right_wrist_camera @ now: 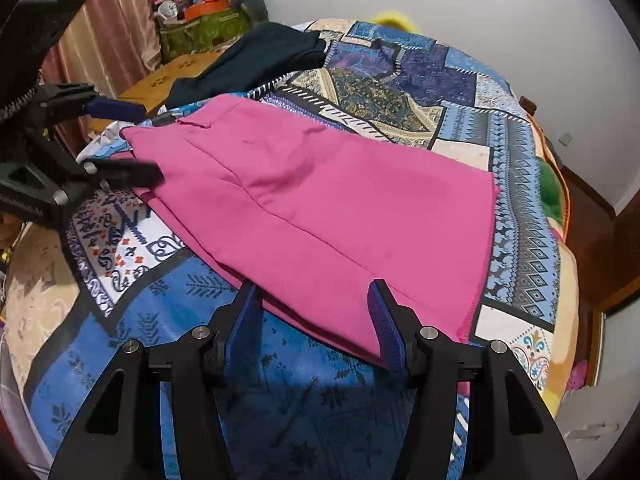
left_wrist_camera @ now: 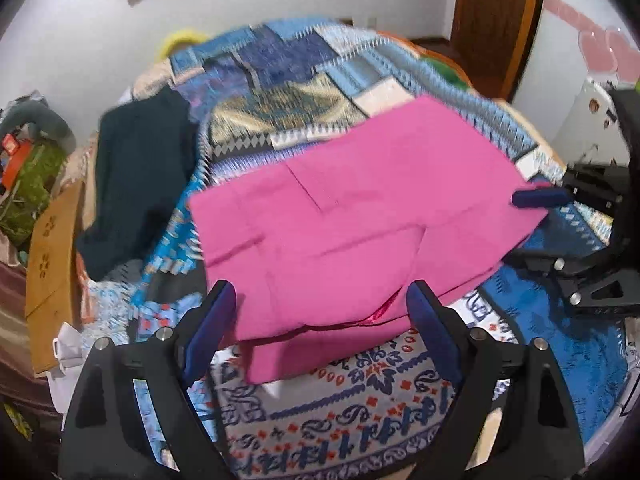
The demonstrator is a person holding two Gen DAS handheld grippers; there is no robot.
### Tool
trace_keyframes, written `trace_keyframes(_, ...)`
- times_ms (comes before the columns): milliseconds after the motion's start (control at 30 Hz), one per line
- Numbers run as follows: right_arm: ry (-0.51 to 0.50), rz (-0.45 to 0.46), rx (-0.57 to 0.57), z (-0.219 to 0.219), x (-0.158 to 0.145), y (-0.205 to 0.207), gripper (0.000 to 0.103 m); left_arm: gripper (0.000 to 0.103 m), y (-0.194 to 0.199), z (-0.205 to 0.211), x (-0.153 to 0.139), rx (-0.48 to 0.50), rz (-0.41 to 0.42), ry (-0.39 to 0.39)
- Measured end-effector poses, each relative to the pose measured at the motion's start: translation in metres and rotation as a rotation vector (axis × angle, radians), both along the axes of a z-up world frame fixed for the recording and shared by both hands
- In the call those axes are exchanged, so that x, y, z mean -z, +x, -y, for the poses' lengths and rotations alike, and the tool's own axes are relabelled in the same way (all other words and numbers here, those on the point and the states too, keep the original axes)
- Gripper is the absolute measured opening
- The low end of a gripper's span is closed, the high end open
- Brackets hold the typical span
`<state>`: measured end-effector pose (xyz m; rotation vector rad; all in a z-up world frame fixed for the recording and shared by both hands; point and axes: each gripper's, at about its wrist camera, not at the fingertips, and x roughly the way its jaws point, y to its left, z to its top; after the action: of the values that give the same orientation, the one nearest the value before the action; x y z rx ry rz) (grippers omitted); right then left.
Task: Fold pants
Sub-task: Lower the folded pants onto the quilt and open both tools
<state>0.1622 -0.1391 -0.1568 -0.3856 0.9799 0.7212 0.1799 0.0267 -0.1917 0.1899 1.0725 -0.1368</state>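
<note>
Pink pants (left_wrist_camera: 352, 208) lie folded flat on a patterned blue bedspread (left_wrist_camera: 360, 420); they also show in the right wrist view (right_wrist_camera: 320, 200). My left gripper (left_wrist_camera: 320, 304) is open, its blue pads on either side of the near edge of the pants, holding nothing. My right gripper (right_wrist_camera: 312, 300) is open at the opposite edge of the pants, empty. The right gripper shows in the left wrist view (left_wrist_camera: 536, 228) at the pants' right edge. The left gripper shows in the right wrist view (right_wrist_camera: 132, 140) at their far left end.
A dark folded garment (left_wrist_camera: 140, 176) lies on the bed beyond the pants, also in the right wrist view (right_wrist_camera: 248, 64). A cardboard box (left_wrist_camera: 52, 256) and a cluttered pile (right_wrist_camera: 208, 20) stand beside the bed. A wooden door (left_wrist_camera: 496, 12) is at the back.
</note>
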Motion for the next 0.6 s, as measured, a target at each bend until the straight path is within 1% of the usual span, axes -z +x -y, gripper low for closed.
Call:
trace_keyframes(67,0.005,0.007,-0.008,-0.002,-0.001,0.001,0.042,0.090,0.000,-0.002,0.006,-0.006,-0.007,-0.018)
trace_keyframes(133,0.021,0.008,-0.010,-0.003,-0.002,0.002,0.025,0.091,-0.001,-0.005,0.007,-0.011,-0.007,-0.036)
trace_keyframes(167,0.032,0.006,-0.009,-0.003,-0.003,0.003,0.021,0.091,-0.001,-0.006,0.006,-0.011,-0.010,-0.043)
trace_keyframes(200,0.046,0.006,-0.008,-0.003,-0.003,0.003,0.011,0.091,-0.002,-0.007,0.005,-0.010,-0.011,-0.048)
trace_keyframes(233,0.060,0.007,-0.010,-0.004,-0.004,0.003,0.009,0.091,-0.003,-0.007,0.004,-0.008,-0.009,-0.048)
trace_keyframes(367,0.127,0.037,0.001,-0.003,-0.013,0.001,0.005,0.091,-0.009,-0.001,-0.005,0.025,0.015,-0.048)
trace_keyframes(433,0.142,0.049,0.008,-0.002,-0.017,0.000,0.005,0.091,-0.011,0.005,-0.006,0.044,0.031,-0.026)
trace_keyframes(500,0.158,0.053,0.017,0.001,-0.021,0.000,0.005,0.091,-0.012,0.012,-0.003,0.055,0.048,0.023)
trace_keyframes(533,0.165,0.049,0.018,0.002,-0.022,0.000,0.004,0.088,-0.011,0.015,-0.002,0.056,0.056,0.035)
trace_keyframes(567,0.168,0.047,0.016,0.002,-0.022,-0.001,0.004,0.077,-0.011,0.017,-0.002,0.059,0.066,0.037)
trace_keyframes(600,0.165,0.049,0.013,0.002,-0.022,-0.003,0.004,0.067,-0.011,0.019,-0.004,0.062,0.081,0.037)
